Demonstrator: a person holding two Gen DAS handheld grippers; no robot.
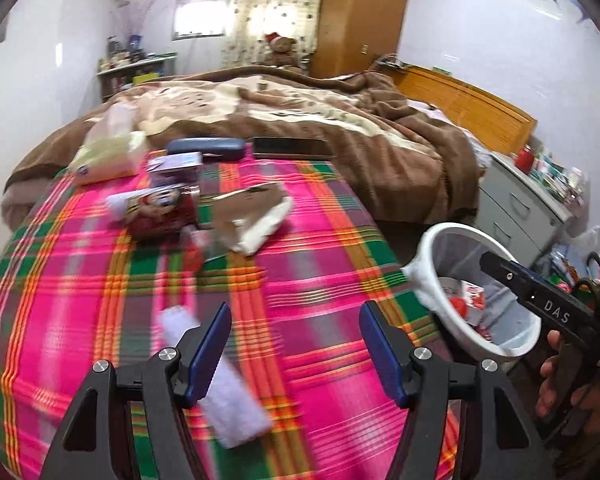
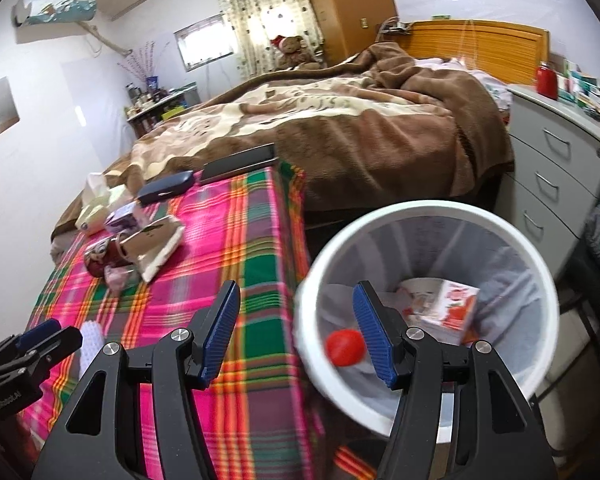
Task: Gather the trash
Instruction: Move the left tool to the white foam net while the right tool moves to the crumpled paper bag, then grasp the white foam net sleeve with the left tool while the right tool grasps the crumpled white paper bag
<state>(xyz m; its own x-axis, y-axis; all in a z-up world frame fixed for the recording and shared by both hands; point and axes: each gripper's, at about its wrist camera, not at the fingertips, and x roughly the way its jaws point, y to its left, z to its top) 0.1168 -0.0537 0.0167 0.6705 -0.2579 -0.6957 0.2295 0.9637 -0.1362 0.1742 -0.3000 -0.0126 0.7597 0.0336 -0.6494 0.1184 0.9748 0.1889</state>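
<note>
My left gripper (image 1: pixel 296 344) hangs open and empty over a pink plaid blanket (image 1: pixel 320 264). A white fuzzy scrap (image 1: pixel 220 384) lies on the blanket under its left finger. Further up lies a blurred pile: a red printed can or wrapper (image 1: pixel 160 216), a cardboard piece (image 1: pixel 248 204) and a white cloth (image 1: pixel 266 228). My right gripper (image 2: pixel 298 328) is open and empty above the bed's edge and a white lined bin (image 2: pixel 420 208). In the bin sit a red round thing (image 2: pixel 345 346) and a red-printed carton (image 2: pixel 446 308).
A tissue pack (image 1: pixel 108 156), a purple box (image 1: pixel 176 164), a blue case (image 1: pixel 206 148) and a flat black item (image 1: pixel 288 146) lie by the brown blanket (image 1: pixel 340 120). Grey drawers (image 2: pixel 552 168) stand right of the bin. A hand (image 1: pixel 556 376) holds the right gripper's handle.
</note>
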